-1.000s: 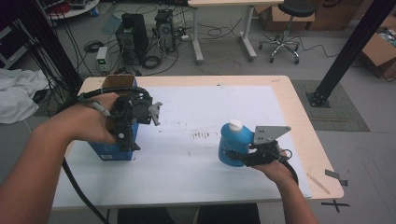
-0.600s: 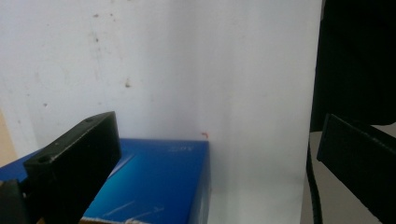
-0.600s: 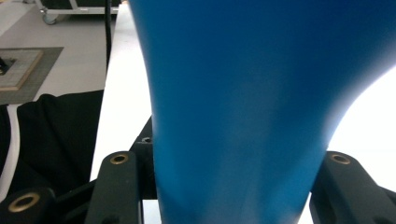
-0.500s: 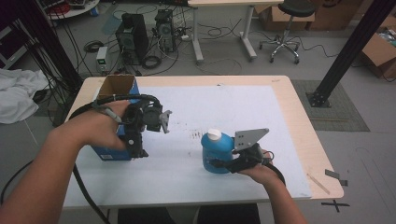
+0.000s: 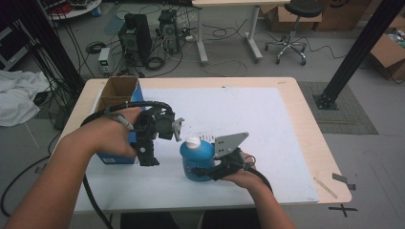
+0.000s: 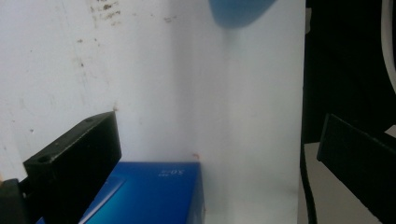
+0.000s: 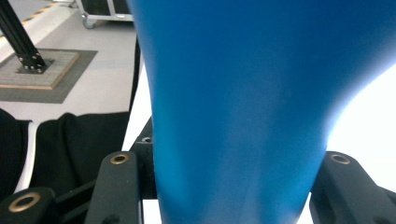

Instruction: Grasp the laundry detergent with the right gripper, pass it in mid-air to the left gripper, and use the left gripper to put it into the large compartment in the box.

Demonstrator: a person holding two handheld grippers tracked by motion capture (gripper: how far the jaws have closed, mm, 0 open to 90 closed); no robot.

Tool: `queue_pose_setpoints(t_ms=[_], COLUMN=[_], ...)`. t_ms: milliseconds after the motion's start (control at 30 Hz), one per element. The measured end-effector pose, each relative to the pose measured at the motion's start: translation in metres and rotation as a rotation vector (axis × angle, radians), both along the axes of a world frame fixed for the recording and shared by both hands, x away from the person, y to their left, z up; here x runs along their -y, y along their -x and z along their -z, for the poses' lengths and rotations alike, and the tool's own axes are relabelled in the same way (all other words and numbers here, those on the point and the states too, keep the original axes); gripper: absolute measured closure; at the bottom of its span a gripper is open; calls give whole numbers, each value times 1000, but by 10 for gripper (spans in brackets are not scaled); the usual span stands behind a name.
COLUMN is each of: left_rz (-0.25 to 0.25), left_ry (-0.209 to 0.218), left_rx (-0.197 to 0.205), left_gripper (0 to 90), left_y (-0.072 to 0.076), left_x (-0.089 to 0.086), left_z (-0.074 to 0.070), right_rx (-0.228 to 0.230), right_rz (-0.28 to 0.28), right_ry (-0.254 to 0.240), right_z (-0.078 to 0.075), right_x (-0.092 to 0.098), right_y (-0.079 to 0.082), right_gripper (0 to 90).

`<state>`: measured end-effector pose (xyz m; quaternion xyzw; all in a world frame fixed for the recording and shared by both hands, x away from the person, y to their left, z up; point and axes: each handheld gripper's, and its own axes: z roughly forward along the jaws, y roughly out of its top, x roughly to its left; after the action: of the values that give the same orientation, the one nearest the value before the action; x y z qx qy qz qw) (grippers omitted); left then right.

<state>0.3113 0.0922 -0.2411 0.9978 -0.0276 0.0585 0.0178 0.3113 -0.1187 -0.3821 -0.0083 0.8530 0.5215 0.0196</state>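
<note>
We are carrying a bottle toward the box over the white sheet.

The wooden table with its white paper sheet (image 5: 267,124) is bearing an open blue cardboard box (image 5: 117,93) at its left; our right gripper (image 5: 210,169) is clenching the round blue plastic bottle with a white cap (image 5: 196,157) just beside the box, while our left gripper (image 5: 148,155) is hanging released, jaws wide apart, over the box's near corner.

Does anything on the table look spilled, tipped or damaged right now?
Nothing stands out. The blue bottle is upright and capped in the right gripper; the blue box stands open. The white sheet only shows small dark smudges.
</note>
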Motion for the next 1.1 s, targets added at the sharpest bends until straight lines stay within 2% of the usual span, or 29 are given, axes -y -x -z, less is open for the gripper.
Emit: queue_pose_setpoints(t_ms=[400, 500, 667, 700, 767, 967, 1100], left_rz=[13, 19, 32, 32, 34, 33, 26], left_ry=[8, 8, 5, 4, -1, -3, -8], left_rx=[-11, -13, -24, -25, -28, -37, -33], left_gripper=[1, 1, 1, 1, 1, 1, 1], left_y=[3, 3, 3, 3, 3, 3, 3], left_x=[11, 15, 24, 25, 27, 28, 27], left_z=[4, 5, 11, 12, 13, 18, 18], right_rx=[-26, -44, -50, -39, -50, -29, -36], right_rz=[-48, -57, -62, -67, -69, -82, -85], right_ry=[-15, -23, -18, -20, -31, -37, -30], right_z=[6, 9, 14, 14, 14, 10, 9], right_x=[-37, -42, -52, -53, -56, -64, -68], right_y=[-6, -8, -9, -10, -9, -8, -8], right_gripper=[468, 468, 467, 467, 467, 467, 467])
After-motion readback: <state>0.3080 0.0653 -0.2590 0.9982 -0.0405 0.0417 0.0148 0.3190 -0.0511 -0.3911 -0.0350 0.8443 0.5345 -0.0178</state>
